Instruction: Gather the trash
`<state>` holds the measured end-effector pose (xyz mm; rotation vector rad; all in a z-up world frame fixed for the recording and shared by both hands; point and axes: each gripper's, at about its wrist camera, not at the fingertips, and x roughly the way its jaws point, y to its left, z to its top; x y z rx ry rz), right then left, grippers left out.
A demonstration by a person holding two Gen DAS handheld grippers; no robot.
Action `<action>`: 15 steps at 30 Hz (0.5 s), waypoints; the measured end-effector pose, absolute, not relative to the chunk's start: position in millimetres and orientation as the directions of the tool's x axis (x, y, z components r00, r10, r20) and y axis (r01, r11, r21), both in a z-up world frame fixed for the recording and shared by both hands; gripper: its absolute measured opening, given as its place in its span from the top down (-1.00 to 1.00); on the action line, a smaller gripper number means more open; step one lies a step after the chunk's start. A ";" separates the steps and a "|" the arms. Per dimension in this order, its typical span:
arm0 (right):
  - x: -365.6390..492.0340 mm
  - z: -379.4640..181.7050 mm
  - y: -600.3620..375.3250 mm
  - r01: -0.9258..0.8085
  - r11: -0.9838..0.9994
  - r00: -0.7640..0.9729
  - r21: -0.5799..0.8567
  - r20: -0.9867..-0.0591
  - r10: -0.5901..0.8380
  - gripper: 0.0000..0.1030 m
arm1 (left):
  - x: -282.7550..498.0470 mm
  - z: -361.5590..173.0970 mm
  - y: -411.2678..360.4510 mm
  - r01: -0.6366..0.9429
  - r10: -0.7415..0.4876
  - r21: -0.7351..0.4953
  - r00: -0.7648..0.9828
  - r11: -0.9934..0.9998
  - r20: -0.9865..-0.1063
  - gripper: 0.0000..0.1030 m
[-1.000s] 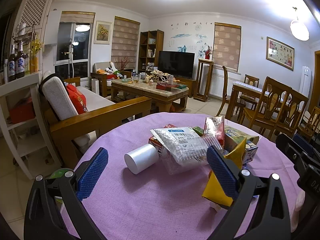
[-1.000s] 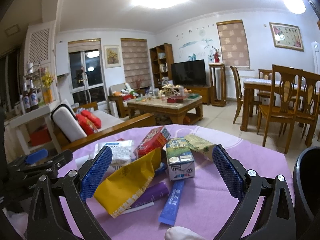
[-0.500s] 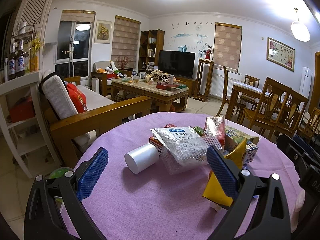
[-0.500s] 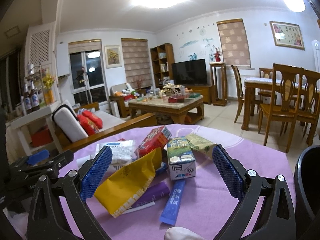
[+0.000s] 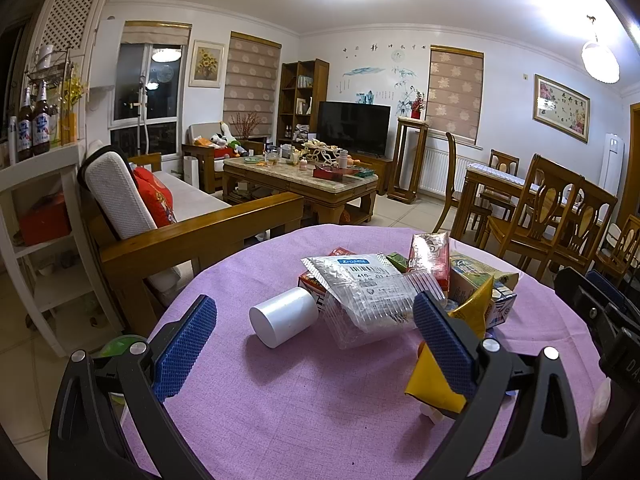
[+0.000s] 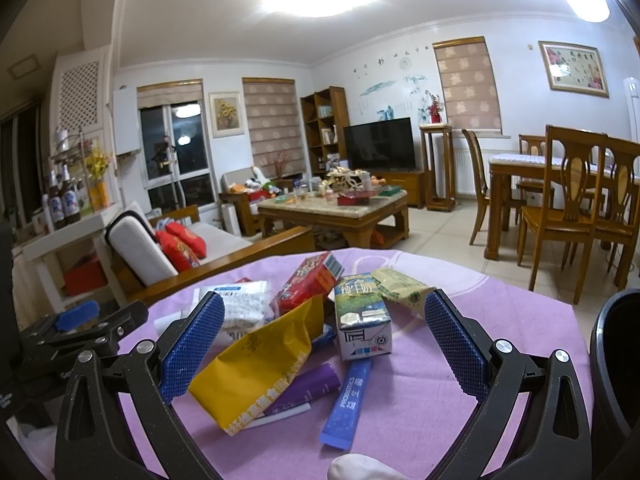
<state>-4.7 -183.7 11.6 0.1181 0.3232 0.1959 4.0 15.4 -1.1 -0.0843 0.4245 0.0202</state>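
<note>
A heap of trash lies on the round purple table [image 5: 280, 408]. In the left wrist view a white cup [image 5: 285, 316] lies on its side beside a clear plastic packet [image 5: 368, 300], a red carton [image 5: 430, 258] and a yellow wrapper [image 5: 436, 380]. My left gripper [image 5: 316, 340] hovers open in front of the cup and packet, holding nothing. In the right wrist view the yellow wrapper [image 6: 260, 364], a milk carton [image 6: 362, 320], a blue sachet [image 6: 348, 404], a purple packet [image 6: 308, 388] and a red box [image 6: 310, 284] sit between the fingers of my open right gripper [image 6: 324, 340], which is empty.
A dark bin [image 6: 616, 364] stands at the table's right edge. A wooden sofa [image 5: 192, 236] lies beyond the table's far left side, a coffee table [image 5: 300, 184] further back, and dining chairs [image 5: 560, 216] to the right. White shelves [image 5: 40, 216] stand at the left.
The right wrist view has lifted a little, so the trash sits slightly lower in it. The left gripper has barely moved.
</note>
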 end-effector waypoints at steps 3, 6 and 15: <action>-4.8 11.5 -183.8 -0.172 0.974 0.929 0.147 -0.303 0.210 -0.92 | 4.1 -1.0 15.5 -0.037 0.002 -0.078 0.911 0.996 -0.412 -0.90; -4.6 11.5 -183.7 -0.172 0.974 0.929 0.149 -0.303 0.211 -0.92 | 3.7 -0.9 17.5 -0.048 0.008 -0.086 0.912 0.995 -0.410 -0.90; 13.9 3.2 -202.6 -0.277 0.885 0.848 0.375 -0.338 0.408 -0.91 | 25.8 -2.7 69.9 0.082 -0.200 -0.274 0.877 0.958 -0.437 -0.90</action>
